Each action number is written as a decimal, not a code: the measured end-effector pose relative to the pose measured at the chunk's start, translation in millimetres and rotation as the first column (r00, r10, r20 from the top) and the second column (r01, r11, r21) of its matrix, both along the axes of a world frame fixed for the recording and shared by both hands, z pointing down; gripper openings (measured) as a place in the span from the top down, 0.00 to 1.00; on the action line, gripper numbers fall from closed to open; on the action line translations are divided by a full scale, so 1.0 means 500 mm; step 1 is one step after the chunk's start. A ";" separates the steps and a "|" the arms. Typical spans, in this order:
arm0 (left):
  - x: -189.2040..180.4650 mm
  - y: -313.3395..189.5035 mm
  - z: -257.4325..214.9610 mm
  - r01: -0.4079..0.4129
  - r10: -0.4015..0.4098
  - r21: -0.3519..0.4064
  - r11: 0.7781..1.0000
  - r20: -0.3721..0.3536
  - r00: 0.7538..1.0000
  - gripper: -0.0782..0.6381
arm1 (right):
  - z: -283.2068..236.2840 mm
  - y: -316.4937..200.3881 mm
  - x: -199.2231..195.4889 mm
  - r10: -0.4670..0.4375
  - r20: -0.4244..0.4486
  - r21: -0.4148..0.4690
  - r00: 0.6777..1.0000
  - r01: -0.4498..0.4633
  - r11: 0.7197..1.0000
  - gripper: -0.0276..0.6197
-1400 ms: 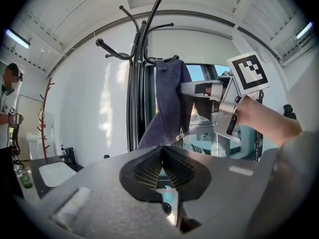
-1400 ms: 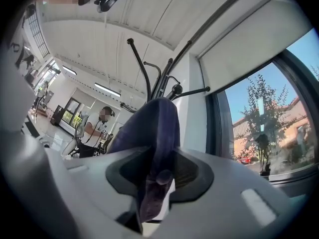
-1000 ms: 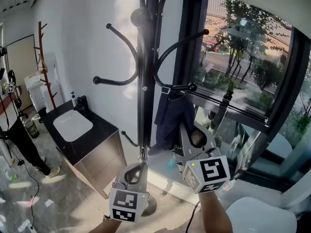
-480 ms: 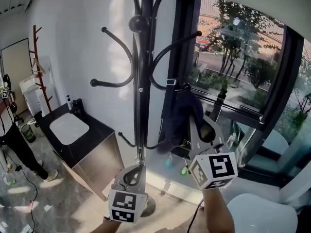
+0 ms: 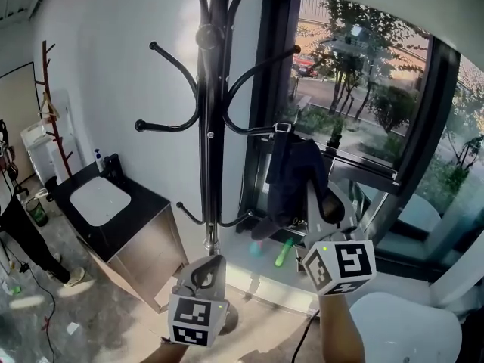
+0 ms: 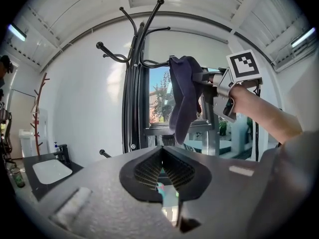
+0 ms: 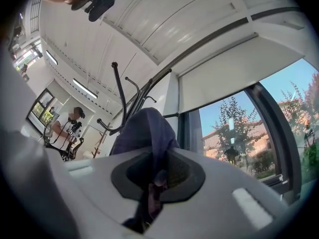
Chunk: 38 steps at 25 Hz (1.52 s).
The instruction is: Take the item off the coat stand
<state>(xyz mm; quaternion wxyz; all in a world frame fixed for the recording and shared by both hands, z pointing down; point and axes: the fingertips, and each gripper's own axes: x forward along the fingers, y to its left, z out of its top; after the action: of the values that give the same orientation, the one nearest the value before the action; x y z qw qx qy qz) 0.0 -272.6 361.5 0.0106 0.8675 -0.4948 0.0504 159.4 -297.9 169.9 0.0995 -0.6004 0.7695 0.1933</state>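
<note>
Against the bright window [image 5: 355, 66], the dark navy fabric item [image 5: 291, 172] hangs at an arm's end of the black metal coat stand [image 5: 206, 150], right gripper [image 5: 311, 195] clenched on its cloth to slide it off; left gripper [image 5: 214, 262] closed, empty, idle below

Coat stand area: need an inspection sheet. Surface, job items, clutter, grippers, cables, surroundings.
Surface: grey floor, paper scraps at left.
Job's things: black coat stand; dark blue garment hangs with its loop at a lower hook's tip; cannot tell if it is clear of the hook.
Clutter: green object by the window base; bottle on the sink counter.
Grippers: right gripper jaws shut on the garment; left gripper jaws shut, empty, low near the stand's pole.
Cables: black cable under the right forearm.
Surroundings: white wall, window, wooden stand, person at left edge.
</note>
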 end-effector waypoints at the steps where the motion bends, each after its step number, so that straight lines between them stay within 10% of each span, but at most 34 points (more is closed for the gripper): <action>1: 0.002 0.003 0.000 -0.005 0.005 0.000 1.000 -0.001 1.000 0.88 | 0.003 0.006 0.005 0.009 0.001 -0.002 1.000 -0.009 1.000 0.93; 38: 0.009 0.139 -0.007 -0.156 0.157 0.014 0.988 -0.029 0.987 0.88 | 0.324 0.251 -0.078 0.149 0.092 -0.292 0.984 -0.117 0.949 0.92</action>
<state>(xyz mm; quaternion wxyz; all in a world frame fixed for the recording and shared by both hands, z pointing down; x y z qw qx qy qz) 4.4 -203.4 358.0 0.0088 0.9043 -0.4253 0.0351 120.3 -172.6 331.9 0.0421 -0.6690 0.7402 0.0524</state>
